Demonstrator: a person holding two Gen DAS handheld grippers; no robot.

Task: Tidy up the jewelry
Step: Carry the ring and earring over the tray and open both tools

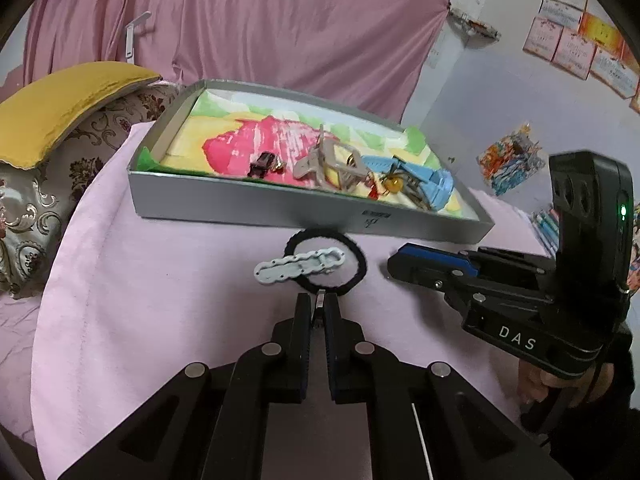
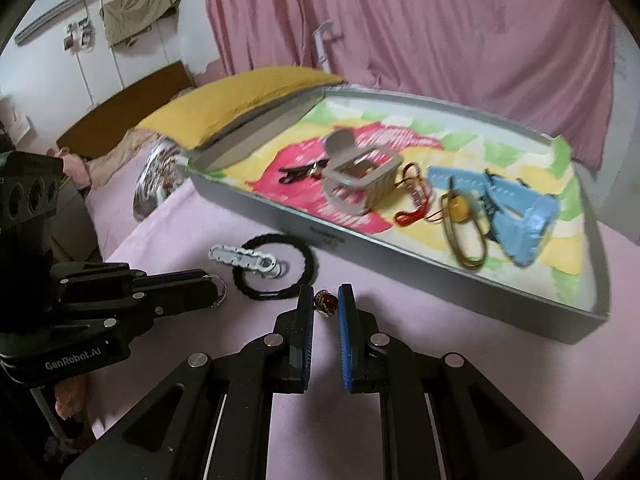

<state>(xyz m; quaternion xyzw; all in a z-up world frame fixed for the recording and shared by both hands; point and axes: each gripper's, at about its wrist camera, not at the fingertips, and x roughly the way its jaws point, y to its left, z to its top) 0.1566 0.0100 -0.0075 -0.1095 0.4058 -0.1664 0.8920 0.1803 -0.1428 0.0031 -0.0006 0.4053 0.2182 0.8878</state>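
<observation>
My left gripper (image 1: 319, 300) is shut on a small silver ring (image 2: 219, 287), held just above the pink cloth by the near edge of a black hair tie (image 1: 361, 265). A pale grey hair clip (image 1: 298, 266) lies across that tie. My right gripper (image 2: 325, 297) stands to the right of the tie, its blue pads pressed on a ring with a red stone (image 2: 325, 303) that rests on the cloth. Behind both is a grey tray (image 2: 440, 276) lined with painted paper. It holds a beige claw clip (image 2: 360, 184), a blue claw clip (image 2: 516, 212) and an amber bead piece (image 2: 460, 204).
A pink cloth (image 1: 160, 300) covers the work surface. A yellow cushion (image 1: 60, 108) on patterned bedding lies to the left, and a pink curtain (image 1: 260, 20) hangs behind the tray. A hand (image 1: 536, 380) holds the right gripper's handle.
</observation>
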